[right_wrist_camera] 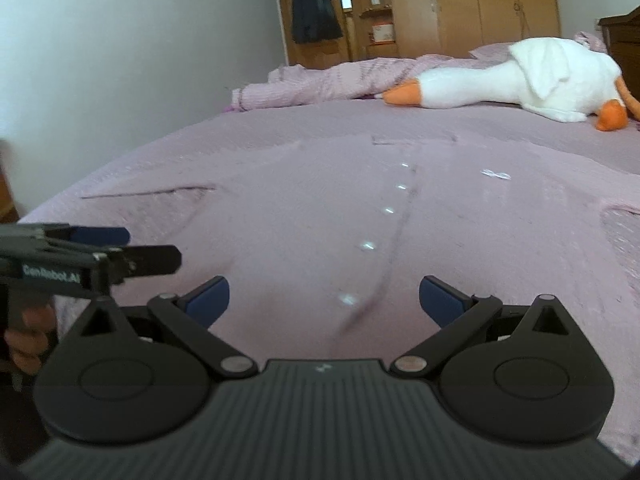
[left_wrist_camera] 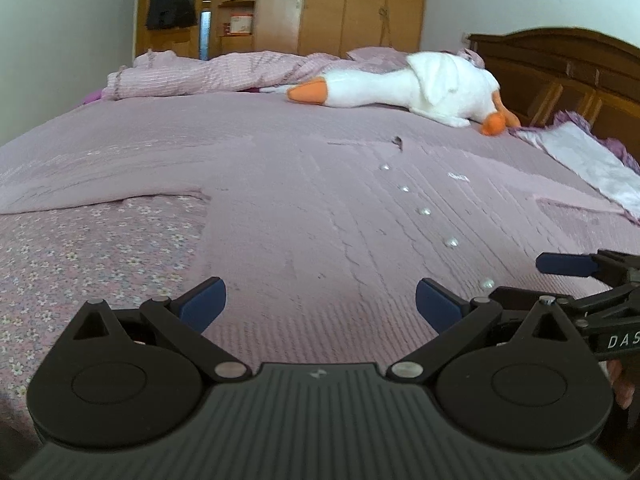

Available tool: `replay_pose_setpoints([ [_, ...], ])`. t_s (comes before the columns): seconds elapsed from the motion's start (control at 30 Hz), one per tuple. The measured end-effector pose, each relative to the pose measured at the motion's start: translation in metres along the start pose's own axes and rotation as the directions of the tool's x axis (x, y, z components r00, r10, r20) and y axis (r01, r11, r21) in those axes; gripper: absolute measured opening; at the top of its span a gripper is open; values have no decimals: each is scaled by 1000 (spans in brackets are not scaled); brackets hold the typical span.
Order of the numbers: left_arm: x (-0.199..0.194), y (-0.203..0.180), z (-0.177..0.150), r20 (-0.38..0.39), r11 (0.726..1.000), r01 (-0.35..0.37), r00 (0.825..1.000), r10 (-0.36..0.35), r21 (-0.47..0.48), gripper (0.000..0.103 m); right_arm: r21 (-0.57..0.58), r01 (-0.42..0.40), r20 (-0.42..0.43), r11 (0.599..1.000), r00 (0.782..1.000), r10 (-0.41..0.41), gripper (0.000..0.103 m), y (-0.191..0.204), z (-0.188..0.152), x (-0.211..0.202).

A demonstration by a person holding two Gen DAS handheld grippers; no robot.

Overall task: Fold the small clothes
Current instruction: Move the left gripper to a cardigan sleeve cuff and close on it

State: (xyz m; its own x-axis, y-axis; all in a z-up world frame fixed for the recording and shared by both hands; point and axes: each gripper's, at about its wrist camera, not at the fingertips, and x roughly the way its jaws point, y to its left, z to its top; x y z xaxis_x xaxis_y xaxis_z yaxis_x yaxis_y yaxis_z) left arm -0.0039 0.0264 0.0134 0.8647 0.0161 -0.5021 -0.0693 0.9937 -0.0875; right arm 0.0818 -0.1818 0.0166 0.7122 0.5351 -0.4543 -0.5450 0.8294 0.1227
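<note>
Bed [left_wrist_camera: 100, 280] with mauve floral-print cover fills both views. Spread flat on it, front side up: pale lilac ribbed-knit cardigan [left_wrist_camera: 320, 200], sleeves out to either side, hem edge nearest the cameras. A row of small pearly round buttons [left_wrist_camera: 424, 211] runs up its centre placket toward the neckline.

Far side of bed: large white plush goose with orange beak and feet [left_wrist_camera: 420, 84], lying on its side, well apart from the cardigan. Behind it, crumpled lilac quilt [left_wrist_camera: 200, 74]; beyond, light wooden wardrobe [left_wrist_camera: 360, 4].

Left gripper [left_wrist_camera: 321, 304]: black frame, blue pads, jaws spread wide, nothing between them; hovers over the hem area left of the button row.

Right gripper [right_wrist_camera: 324, 302]: same build, jaws wide apart, empty; sits over the lower placket, lowest button [right_wrist_camera: 347, 299] between its fingers. The two grippers sit close side by side. Right view motion-blurred.
</note>
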Motion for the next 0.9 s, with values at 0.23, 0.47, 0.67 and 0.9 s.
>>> replay_pose_setpoints([
  [0.23, -4, 32, 13, 28, 991, -108, 993, 110, -78, 103, -24, -26, 18, 999, 999, 27, 103, 22, 27, 25],
  [0.47, -8, 87, 31, 49, 956, -144, 986, 162, -255, 103, -12, -90, 54, 996, 994, 90, 103, 62, 55, 50],
  [0.67, -22, 123, 42, 89, 921, -206, 965, 247, -330, 103, 14, -144, 80, 989, 987, 142, 103, 100, 80, 75],
  [0.9, -12, 201, 56, 66, 843, -170, 970, 235, -511, 103, 34, -197, 71, 980, 978, 194, 103, 123, 101, 111],
])
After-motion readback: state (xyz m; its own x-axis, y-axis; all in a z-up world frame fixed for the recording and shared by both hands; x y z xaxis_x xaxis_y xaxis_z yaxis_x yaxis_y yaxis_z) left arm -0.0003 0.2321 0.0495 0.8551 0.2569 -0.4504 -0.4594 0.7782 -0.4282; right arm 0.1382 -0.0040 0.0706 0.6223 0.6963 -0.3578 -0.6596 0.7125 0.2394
